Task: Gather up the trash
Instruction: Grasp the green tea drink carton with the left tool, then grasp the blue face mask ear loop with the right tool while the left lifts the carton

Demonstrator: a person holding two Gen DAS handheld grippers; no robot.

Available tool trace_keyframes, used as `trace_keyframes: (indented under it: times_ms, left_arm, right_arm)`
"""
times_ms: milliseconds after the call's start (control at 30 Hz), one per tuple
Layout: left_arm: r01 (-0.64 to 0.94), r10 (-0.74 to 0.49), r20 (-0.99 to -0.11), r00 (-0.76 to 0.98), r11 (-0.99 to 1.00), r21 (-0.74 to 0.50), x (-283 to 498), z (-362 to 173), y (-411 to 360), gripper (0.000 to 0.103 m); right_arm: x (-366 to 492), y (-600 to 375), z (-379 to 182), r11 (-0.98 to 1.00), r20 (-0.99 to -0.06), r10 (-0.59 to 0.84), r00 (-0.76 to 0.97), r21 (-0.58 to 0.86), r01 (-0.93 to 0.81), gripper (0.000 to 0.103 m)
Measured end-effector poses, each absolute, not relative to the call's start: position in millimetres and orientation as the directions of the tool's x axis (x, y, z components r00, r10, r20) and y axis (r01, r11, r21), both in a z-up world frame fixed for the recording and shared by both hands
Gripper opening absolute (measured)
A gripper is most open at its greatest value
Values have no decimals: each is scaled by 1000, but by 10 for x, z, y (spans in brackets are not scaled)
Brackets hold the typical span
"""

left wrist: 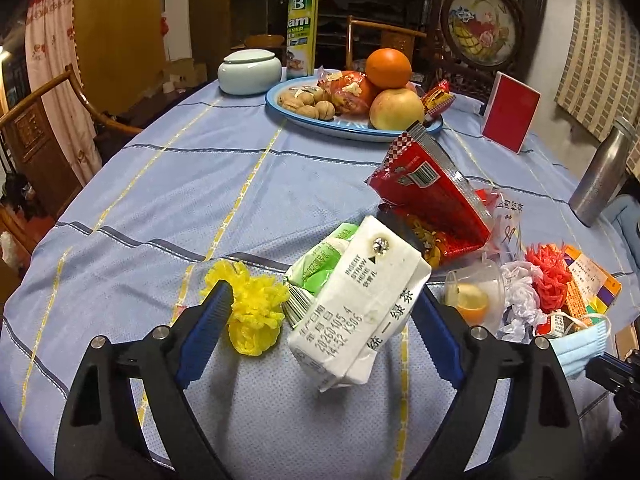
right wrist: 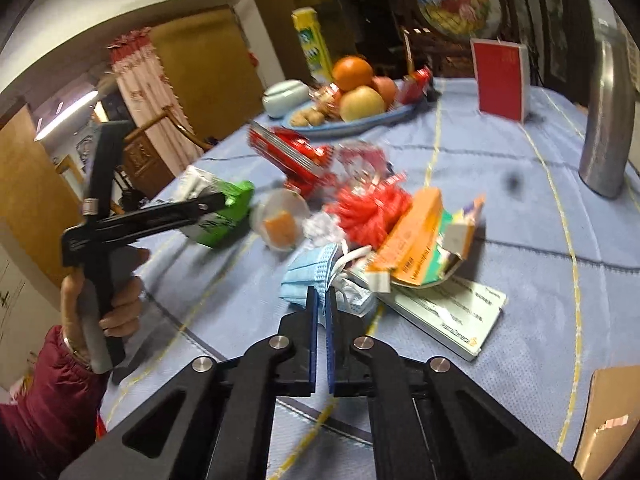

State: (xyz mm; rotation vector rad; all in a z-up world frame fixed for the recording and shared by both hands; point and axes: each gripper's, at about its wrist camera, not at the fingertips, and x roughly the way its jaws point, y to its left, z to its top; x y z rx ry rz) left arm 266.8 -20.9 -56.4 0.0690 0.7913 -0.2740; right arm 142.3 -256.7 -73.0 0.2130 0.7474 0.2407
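Trash pile lies on blue striped tablecloth, 5 o'clock of the fruit plate. Left gripper: jaws wide, a white-green drink carton between them, tilted; the right pad lies against the carton's edge, the left pad clear of it. Yellow crumpled wrapper just beside left finger, at 9 o'clock of carton. Right gripper: jaws nearly together, pinching edge of blue face mask. Red snack bag at 1 o'clock of carton. Steel flask well apart, at 3 o'clock.
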Motion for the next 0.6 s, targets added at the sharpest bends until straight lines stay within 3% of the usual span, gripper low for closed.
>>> trace_keyframes:
  times_ms: [33,100,200,367,500,600]
  left_arm:
    - [279,-226,-702,675,959,-41,2656,-547,-217,64]
    - [313,-265,-683,681,948,-56,2610,-505,-233,51]
    - [308,-251,-644,723,951,-26,2517,-436,-237,51]
    - [287,-283,-604,745,954,-92,2234,-302,-66,51]
    - [277,-292,-600,744,953,-121,1916,-137,117,35]
    - [266,-286,-590,755,956,-122,1722,-4,247,35]
  right_arm:
    - [1408,-2561,-716,951,-639,291,712,273,-145,4]
    - [1407,-2595,-706,951,-640,291,711,277,-140,4]
    - [1419,-2652,-698,946,-639,298,709,299,-128,4]
    - [1387,-2656,-667,944,-624,303,721,300,-137,4]
    - [1339,-2626,-624,942,-607,312,731,300,-153,3]
    - [1277,-2600,-575,940,-587,316,746,301,-161,3]
